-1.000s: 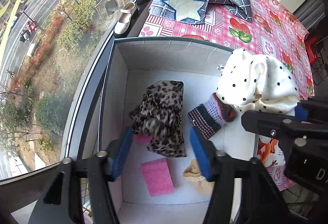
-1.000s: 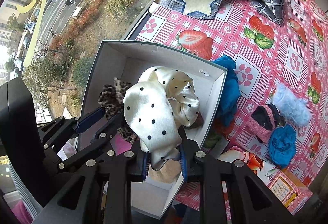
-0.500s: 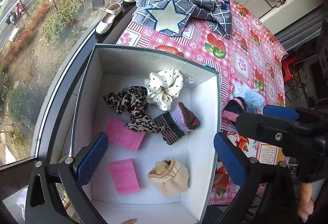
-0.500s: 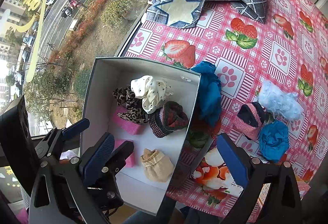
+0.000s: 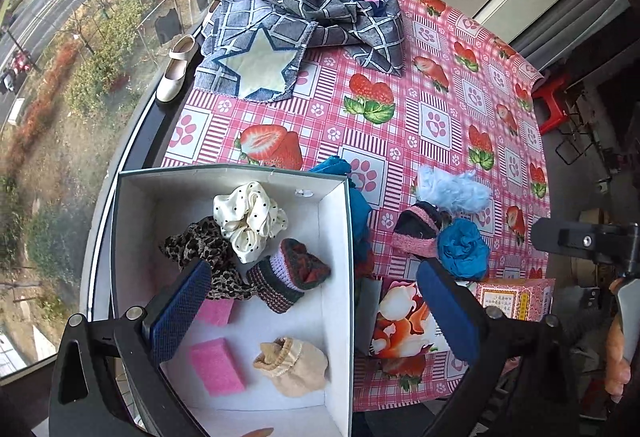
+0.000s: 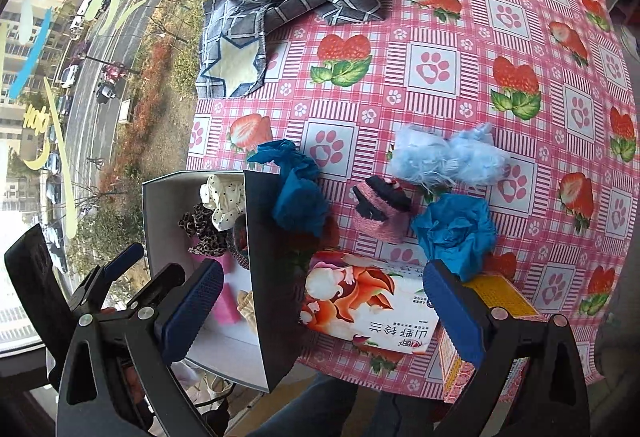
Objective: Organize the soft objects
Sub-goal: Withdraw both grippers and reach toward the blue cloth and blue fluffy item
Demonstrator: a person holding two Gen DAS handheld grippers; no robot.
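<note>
A white box (image 5: pixel 228 173) at the table's window edge holds a polka-dot scrunchie (image 5: pixel 250 221), a leopard scrunchie (image 5: pixel 204 249), a striped knit piece (image 5: pixel 292 277), two pink sponges (image 5: pixel 216 365) and a beige pouch (image 5: pixel 292 363). My left gripper (image 5: pixel 310 269) hangs open above the box, holding nothing. My right gripper (image 6: pixel 322 271) is open and bare over a tissue pack (image 6: pixel 360 301) beside the box wall (image 6: pixel 268 277). Loose on the cloth lie a teal rag (image 6: pixel 298 193), a pink-black knit (image 6: pixel 380 213), a blue rag (image 6: pixel 456 233) and pale-blue fluff (image 6: pixel 448 157).
A grey checked blanket with a star (image 5: pixel 280 37) is heaped at the far end of the strawberry tablecloth (image 6: pixel 440 69). A cream shoe (image 5: pixel 176 69) rests on the window sill. A yellow-and-pink carton (image 6: pixel 492 301) stands by the tissue pack. Window glass runs along the left.
My right gripper let go of the polka-dot scrunchie, which now lies in the box, and swung right over the table. My left jaws spread wide and drew back from the leopard scrunchie.
</note>
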